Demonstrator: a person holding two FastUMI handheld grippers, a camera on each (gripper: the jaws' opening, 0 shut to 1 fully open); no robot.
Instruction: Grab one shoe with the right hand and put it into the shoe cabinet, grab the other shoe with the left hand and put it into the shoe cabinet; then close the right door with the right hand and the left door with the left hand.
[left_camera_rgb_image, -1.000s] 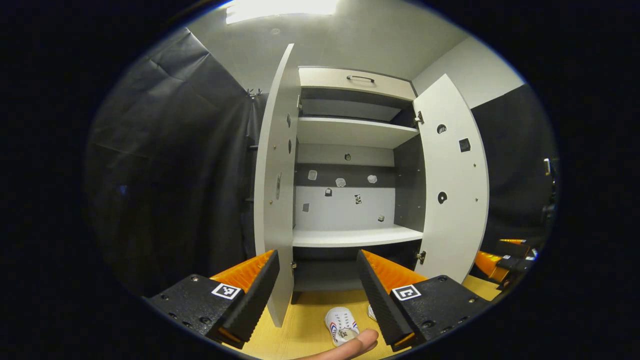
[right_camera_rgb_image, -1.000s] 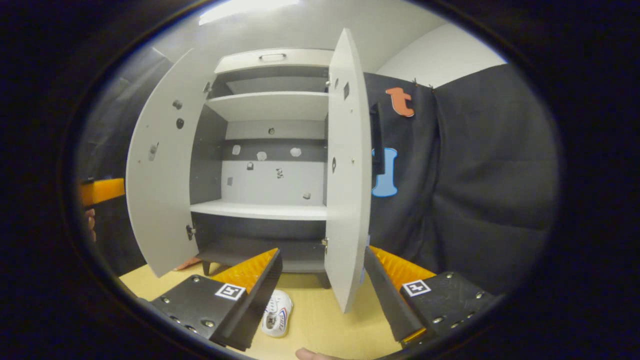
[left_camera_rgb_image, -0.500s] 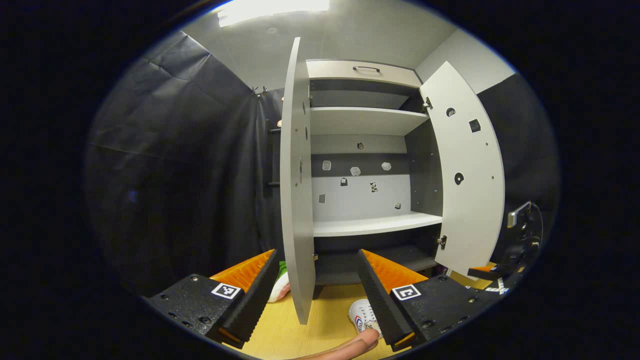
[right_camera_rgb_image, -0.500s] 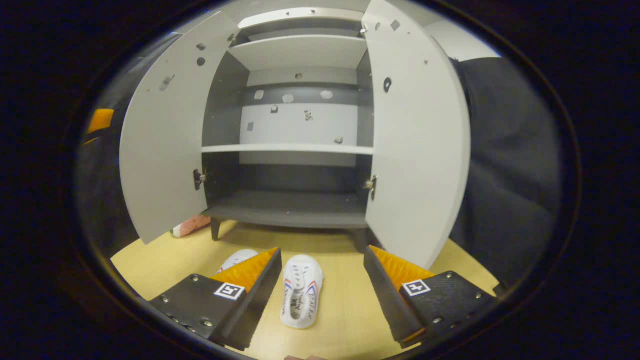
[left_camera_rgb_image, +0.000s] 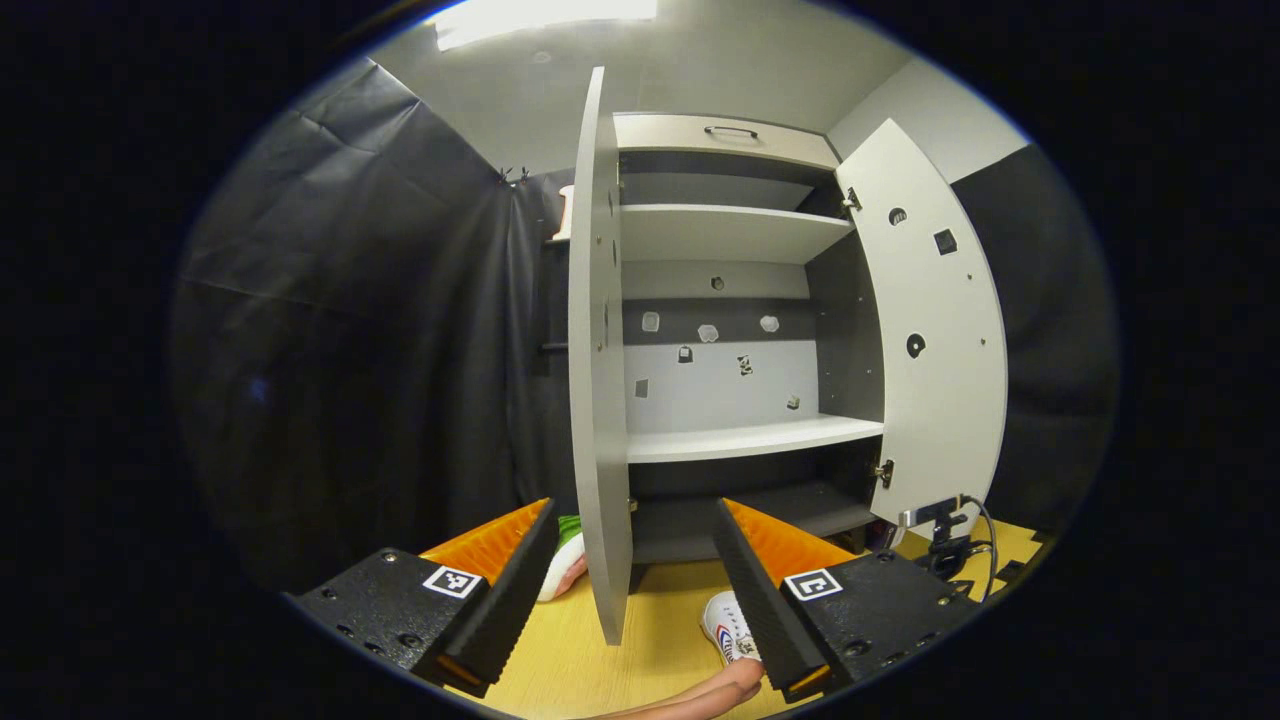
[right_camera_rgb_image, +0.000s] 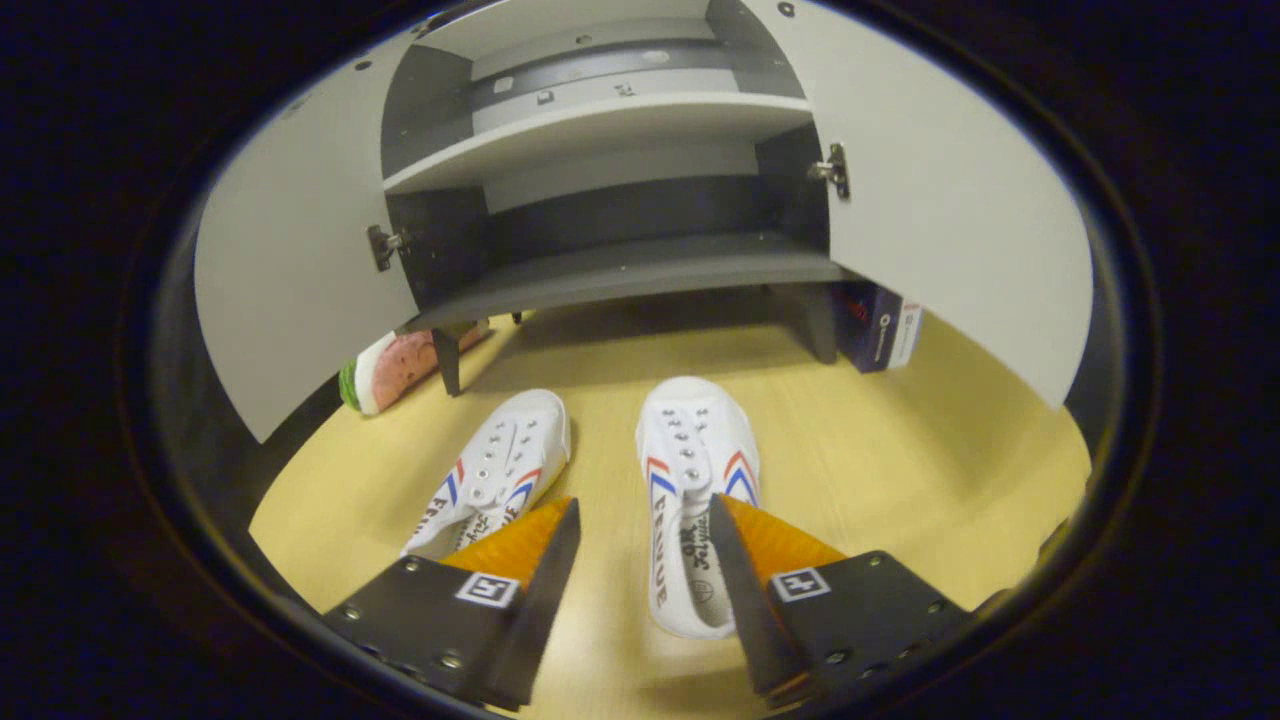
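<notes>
Step one in hand: right gripper (right_camera_rgb_image: 640, 560) hangs over the right shoe (right_camera_rgb_image: 690, 500), just in front of the cabinet (right_camera_rgb_image: 620, 270). Jaws wide open, nothing held. One finger overlaps the shoe's right side near the heel, the other sits left of it over bare floor (right_camera_rgb_image: 900, 440); can't tell if either touches. Next move, as I read it: come down so the fingers straddle the shoe across its width, then clamp. A bit more centring needed first, or the right finger may land on the upper

Left shoe (right_camera_rgb_image: 500, 475) lies just left of the right one, toe also toward the cabinet, untouched

Both doors stand open, bottom shelf (right_camera_rgb_image: 620, 275) bare, so the drop spot is free

Left gripper (left_camera_rgb_image: 635, 575) waits in front of the cabinet, facing the edge of the left door (left_camera_rgb_image: 597, 400). Jaws wide open, empty, touching nothing. A shoe (left_camera_rgb_image: 730, 630) peeks out beside its right finger
</notes>
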